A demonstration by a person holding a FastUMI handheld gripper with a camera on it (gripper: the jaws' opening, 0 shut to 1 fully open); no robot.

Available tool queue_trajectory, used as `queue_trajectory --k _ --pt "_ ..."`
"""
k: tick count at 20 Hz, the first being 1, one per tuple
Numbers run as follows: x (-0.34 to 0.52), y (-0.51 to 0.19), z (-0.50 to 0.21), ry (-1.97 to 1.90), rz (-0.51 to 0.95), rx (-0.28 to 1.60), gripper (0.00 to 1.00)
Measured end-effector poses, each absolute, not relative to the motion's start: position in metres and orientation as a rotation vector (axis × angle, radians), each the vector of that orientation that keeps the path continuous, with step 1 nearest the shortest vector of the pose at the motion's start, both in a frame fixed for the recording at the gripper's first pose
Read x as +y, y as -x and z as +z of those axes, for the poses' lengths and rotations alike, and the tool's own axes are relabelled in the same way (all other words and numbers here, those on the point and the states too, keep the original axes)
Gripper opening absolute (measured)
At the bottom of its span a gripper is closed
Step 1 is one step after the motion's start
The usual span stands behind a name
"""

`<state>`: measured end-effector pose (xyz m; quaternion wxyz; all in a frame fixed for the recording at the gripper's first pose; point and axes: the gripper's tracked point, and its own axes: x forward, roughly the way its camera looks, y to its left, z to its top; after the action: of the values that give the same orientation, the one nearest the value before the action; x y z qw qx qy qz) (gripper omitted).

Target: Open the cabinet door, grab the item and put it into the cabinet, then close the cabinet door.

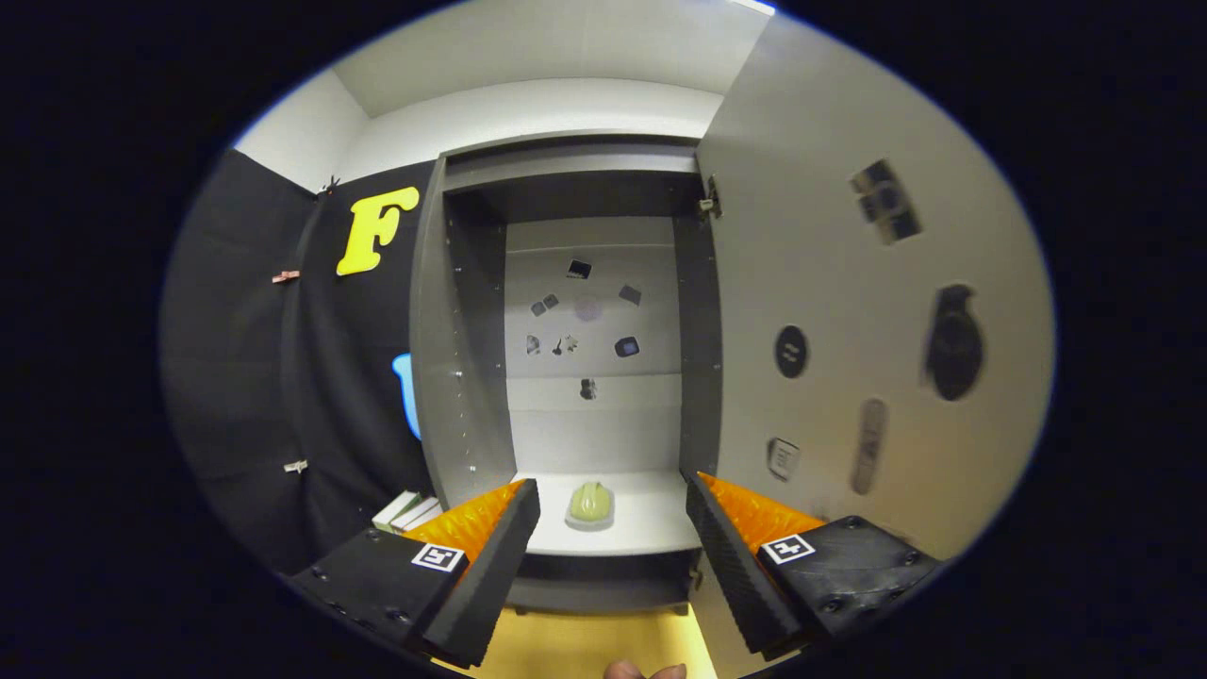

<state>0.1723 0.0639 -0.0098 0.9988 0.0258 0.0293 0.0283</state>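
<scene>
Grey open-fronted cabinet (575, 283) faces us, its pale door (849, 311) swung right; our gripper (613, 528) points level, fingers spread and empty, before the yellow-green item (590, 503) mid-shelf (651, 528).

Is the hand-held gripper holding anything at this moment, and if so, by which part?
Nothing is held. The hand-held gripper is open with its fingers spread, and the yellow-green item sits beyond them on the cabinet shelf, untouched.

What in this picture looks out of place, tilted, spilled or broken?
Nothing stands out. The cabinet door is swung wide open, as the task needs at this stage. The green item sits upright on the cabinet shelf, with no spill around it. The claw is open, holding nothing, and the item lies beyond its fingers.
</scene>
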Motion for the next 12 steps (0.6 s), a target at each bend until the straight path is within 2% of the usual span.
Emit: queue_trajectory --k 7,12 --pt "-0.012 -0.068 -0.014 -0.005 -0.017 0.020 0.98" --pt "-0.043 -0.016 -0.013 -0.009 0.053 -0.016 0.98"
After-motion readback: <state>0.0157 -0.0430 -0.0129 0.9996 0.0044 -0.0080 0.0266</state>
